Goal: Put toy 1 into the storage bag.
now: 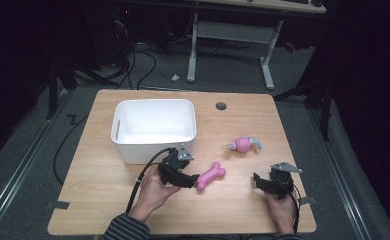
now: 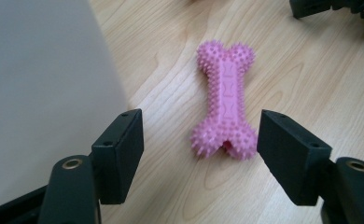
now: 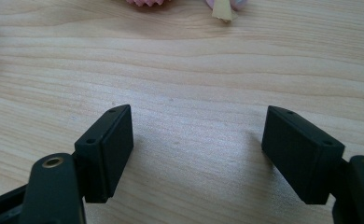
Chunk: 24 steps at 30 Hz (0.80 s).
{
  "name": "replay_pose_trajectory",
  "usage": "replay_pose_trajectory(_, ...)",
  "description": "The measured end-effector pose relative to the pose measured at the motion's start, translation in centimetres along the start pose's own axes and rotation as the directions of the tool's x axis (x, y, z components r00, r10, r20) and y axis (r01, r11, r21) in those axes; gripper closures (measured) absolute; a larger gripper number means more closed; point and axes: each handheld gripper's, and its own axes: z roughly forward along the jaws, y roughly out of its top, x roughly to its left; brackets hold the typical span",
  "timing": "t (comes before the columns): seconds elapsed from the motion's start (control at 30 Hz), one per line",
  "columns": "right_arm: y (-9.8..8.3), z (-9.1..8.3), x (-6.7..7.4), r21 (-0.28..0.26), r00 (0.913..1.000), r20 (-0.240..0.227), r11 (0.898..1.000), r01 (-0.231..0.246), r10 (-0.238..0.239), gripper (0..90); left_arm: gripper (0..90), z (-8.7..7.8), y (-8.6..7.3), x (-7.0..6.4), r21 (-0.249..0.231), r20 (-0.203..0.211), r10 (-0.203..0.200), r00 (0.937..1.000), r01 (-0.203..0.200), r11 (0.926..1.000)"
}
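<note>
1. The left gripper had its jaws spread apart around the near end of the pink bone toy, not touching it; the toy lay on the table beside the white bin.
2. The right gripper stood with jaws apart over bare wood.

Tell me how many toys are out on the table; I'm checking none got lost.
2. A pink bone lies near the table's middle, just ahead of the left gripper. A pink ball toy lies farther back to the right. The white bin's floor looks bare.
</note>
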Motion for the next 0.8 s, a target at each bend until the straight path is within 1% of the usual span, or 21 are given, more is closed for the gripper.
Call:
replay_pose_trajectory(0.03, 0.0, 0.0, 0.0, 0.000, 1.0000, 0.000, 1.000, 0.000, 0.000, 25.1, 32.0, 0.0, 0.0, 0.0, 0.000, 0.000, 0.000, 1.0000, 0.000, 1.0000)
replay_pose_trajectory(0.07, 0.0, 0.0, 0.0, 0.000, 1.0000, 0.000, 1.000, 0.000, 0.000, 25.0, 31.9, 0.3, 0.7, -0.2, 0.007, 0.007, 0.008, 0.9999, -0.008, 0.9999)
replay_pose_trajectory(0.1, 0.0, 0.0, 0.0, 0.000, 1.0000, 0.000, 1.000, 0.000, 0.000, 25.0, 31.9, 0.3, 0.7, -0.2, 0.007, 0.007, 0.008, 0.9999, -0.008, 0.9999)
replay_pose_trajectory(0.17, 0.0, 0.0, 0.0, 0.002, 1.0000, -0.004, 1.000, 0.000, 0.000, 25.0, 31.8, 0.9, 1.6, -0.6, 0.020, 0.013, 0.032, 0.9994, -0.032, 0.9993)
replay_pose_trajectory(0.2, 0.0, 0.0, 0.0, 0.002, 1.0000, -0.004, 1.000, 0.000, 0.000, 25.0, 31.8, 0.9, 1.6, -0.6, 0.020, 0.013, 0.032, 0.9994, -0.032, 0.9993)
replay_pose_trajectory(0.3, 0.0, 0.0, 0.0, 0.003, 1.0000, -0.004, 1.000, 0.000, 0.000, 25.0, 31.6, 1.8, 2.4, -1.0, 0.039, 0.023, 0.048, 0.9986, -0.049, 0.9981)
replay_pose_trajectory(0.43, 0.0, 0.0, 0.0, 0.003, 1.0000, -0.006, 1.000, 0.001, -0.001, 25.0, 31.7, 3.1, 3.1, -1.4, 0.077, 0.039, 0.057, 0.9976, -0.060, 0.9952)
replay_pose_trajectory(0.47, 0.0, 0.0, 0.0, 0.001, 1.0000, -0.007, 1.000, 0.005, -0.005, 25.1, 32.0, 3.7, 3.3, -1.5, 0.096, 0.044, 0.065, 0.9969, -0.069, 0.9930)
replay_pose_trajectory(0.53, 0.0, 0.0, 0.0, 0.001, 1.0000, -0.007, 1.000, 0.005, -0.005, 25.0, 32.2, 4.4, 3.4, -1.7, 0.116, 0.042, 0.073, 0.9964, -0.077, 0.9903)
replay_pose_trajectory(0.6, 0.0, 0.0, 0.0, 0.001, 1.0000, -0.007, 1.000, 0.005, -0.005, 25.0, 32.5, 4.7, 3.5, -1.7, 0.123, 0.040, 0.075, 0.9964, -0.080, 0.9892)
replay_pose_trajectory(0.63, 0.0, 0.0, 0.0, 0.001, 1.0000, -0.007, 1.000, 0.005, -0.005, 25.0, 33.8, 5.3, 3.6, -1.7, 0.141, 0.034, 0.074, 0.9966, -0.078, 0.9869)
replay_pose_trajectory(0.7, 0.0, 0.0, 0.0, 0.001, 1.0000, -0.007, 1.000, 0.005, -0.005, 25.0, 34.6, 5.5, 3.6, -1.7, 0.146, 0.033, 0.072, 0.9969, -0.076, 0.9864)
replay_pose_trajectory(0.8, 0.0, 0.0, 0.0, 0.000, 0.9999, -0.008, 1.000, 0.008, -0.008, 25.1, 35.6, 6.4, 3.7, -1.9, 0.172, 0.026, 0.076, 0.9967, -0.080, 0.9818)
